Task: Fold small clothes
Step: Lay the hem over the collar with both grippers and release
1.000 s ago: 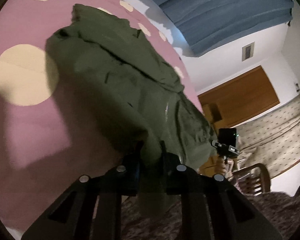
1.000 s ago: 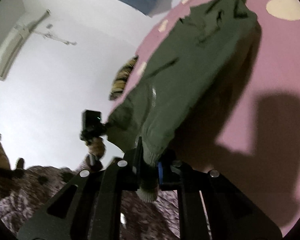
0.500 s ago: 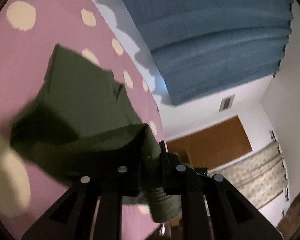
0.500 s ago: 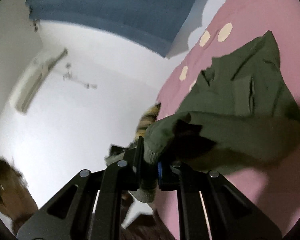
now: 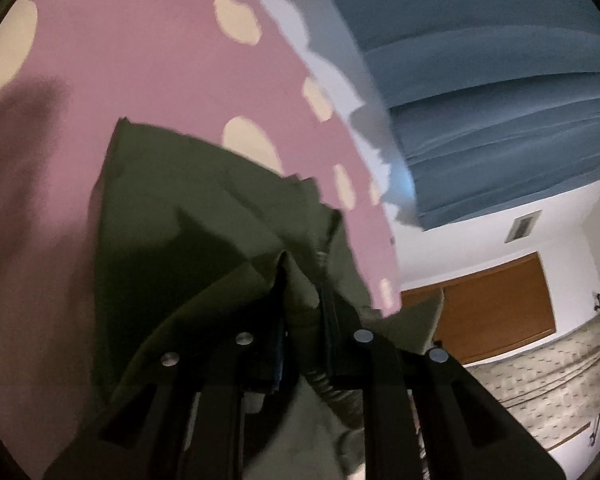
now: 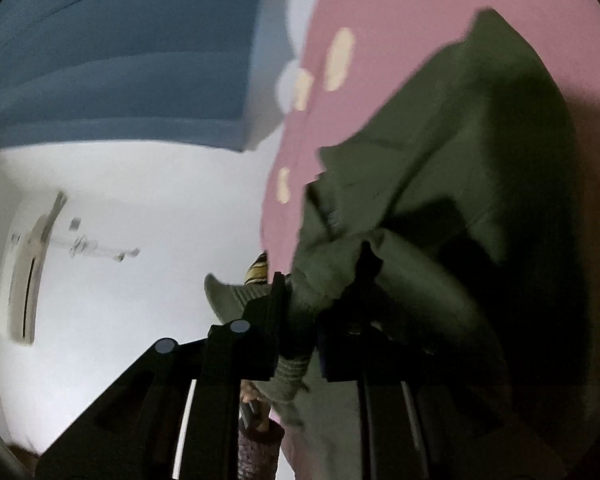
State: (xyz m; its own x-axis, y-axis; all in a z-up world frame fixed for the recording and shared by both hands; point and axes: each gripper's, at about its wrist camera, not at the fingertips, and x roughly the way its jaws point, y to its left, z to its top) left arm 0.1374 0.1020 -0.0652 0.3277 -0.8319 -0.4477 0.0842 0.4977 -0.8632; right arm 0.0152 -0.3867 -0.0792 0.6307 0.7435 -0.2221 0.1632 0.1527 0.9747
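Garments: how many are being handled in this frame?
1: an olive-green jacket lying on the pink dotted sheet, its near edge pinched by the left gripper and the right gripper. Anything beneath is hidden.

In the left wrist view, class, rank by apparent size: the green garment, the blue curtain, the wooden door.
1. green garment, though nearness to the camera inflates it
2. blue curtain, looks nearly as large, so this order is unsure
3. wooden door, clearly smallest
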